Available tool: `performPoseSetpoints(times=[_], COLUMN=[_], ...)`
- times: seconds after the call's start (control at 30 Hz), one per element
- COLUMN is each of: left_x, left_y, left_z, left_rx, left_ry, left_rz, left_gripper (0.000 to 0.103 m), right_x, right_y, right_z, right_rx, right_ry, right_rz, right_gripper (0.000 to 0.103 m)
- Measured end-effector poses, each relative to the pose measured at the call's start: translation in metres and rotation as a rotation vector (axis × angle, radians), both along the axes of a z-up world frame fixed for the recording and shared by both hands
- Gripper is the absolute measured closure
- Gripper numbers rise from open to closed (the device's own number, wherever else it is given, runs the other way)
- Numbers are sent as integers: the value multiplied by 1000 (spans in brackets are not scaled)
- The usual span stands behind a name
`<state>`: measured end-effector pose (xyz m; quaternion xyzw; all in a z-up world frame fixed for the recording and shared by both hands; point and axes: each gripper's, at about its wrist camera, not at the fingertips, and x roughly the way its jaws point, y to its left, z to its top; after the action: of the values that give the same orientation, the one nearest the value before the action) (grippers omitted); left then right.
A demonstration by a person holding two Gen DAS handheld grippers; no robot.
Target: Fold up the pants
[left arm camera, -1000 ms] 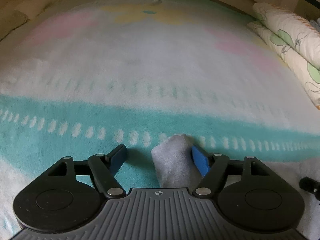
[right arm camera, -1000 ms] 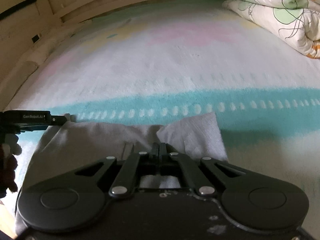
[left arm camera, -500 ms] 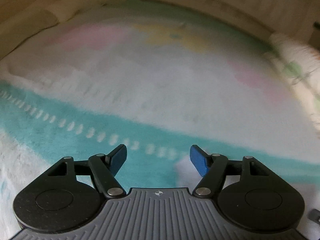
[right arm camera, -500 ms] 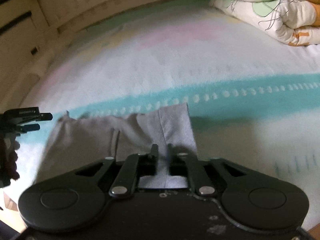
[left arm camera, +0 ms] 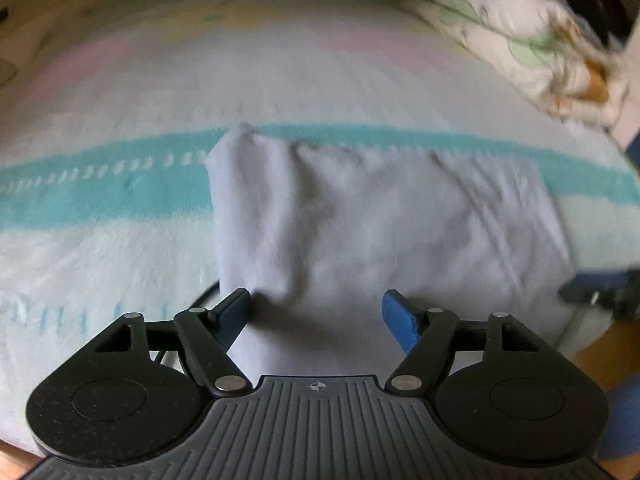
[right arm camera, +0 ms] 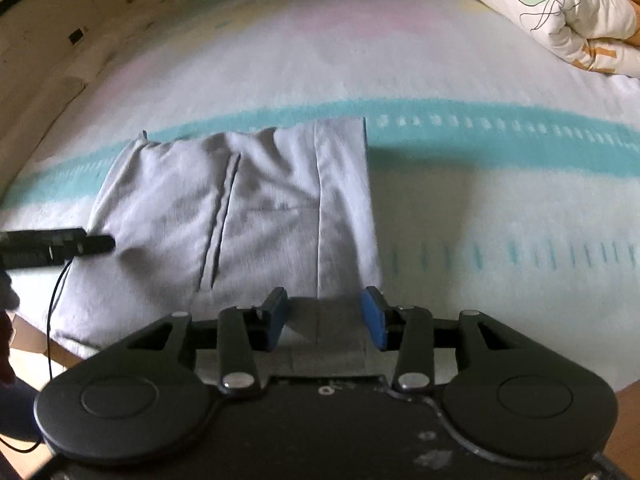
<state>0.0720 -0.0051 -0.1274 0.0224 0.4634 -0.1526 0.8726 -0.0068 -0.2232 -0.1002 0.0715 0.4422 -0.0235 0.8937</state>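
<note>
no readable text, labels, brands or numbers anywhere in view

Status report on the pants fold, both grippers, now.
Left gripper open, over pants. Right gripper open, nothing clamped. Grey pants folded flat on the striped blanket. Nothing blocking; quilt far corner.

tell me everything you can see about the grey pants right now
The grey pants look like soft, light grey knit fabric, folded into a rough rectangle with wrinkles, a dark seam line and a straight pale crease. They lie flat near the bed's front edge, partly over the blanket's teal stripe. Both the left gripper and right gripper are open at the near edge, gripping nothing.
</note>
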Motion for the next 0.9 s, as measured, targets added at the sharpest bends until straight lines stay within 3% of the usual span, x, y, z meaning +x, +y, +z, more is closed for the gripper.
performPoseSetpoints(times=[0.07,0.23,0.4,0.53,0.67,0.9], left_x=[-5,-3,3,7,16,32], left_y=[1,21,47,47,39,35], left_z=[-2,-5,-15,-17,-23,-28], left_rx=[11,-47,-156,-173,-209,-255], left_ry=[0,29,102,102,108,101], left_rz=[-19,31,86,71,67,44], left_gripper=[25,23,17,12,1,1], right_x=[-4,-4,13,24,32,43], right_y=[0,-12,-32,-40,-45,-55], right_z=[0,6,-6,-25,-33,-39], right_rx=[-2,63,206,304,373,509], right_ry=[-1,-109,-92,-46,-60,-106], right_rz=[-3,-66,-150,-179,-183,-150], right_gripper=[53,30,30,30,26,25])
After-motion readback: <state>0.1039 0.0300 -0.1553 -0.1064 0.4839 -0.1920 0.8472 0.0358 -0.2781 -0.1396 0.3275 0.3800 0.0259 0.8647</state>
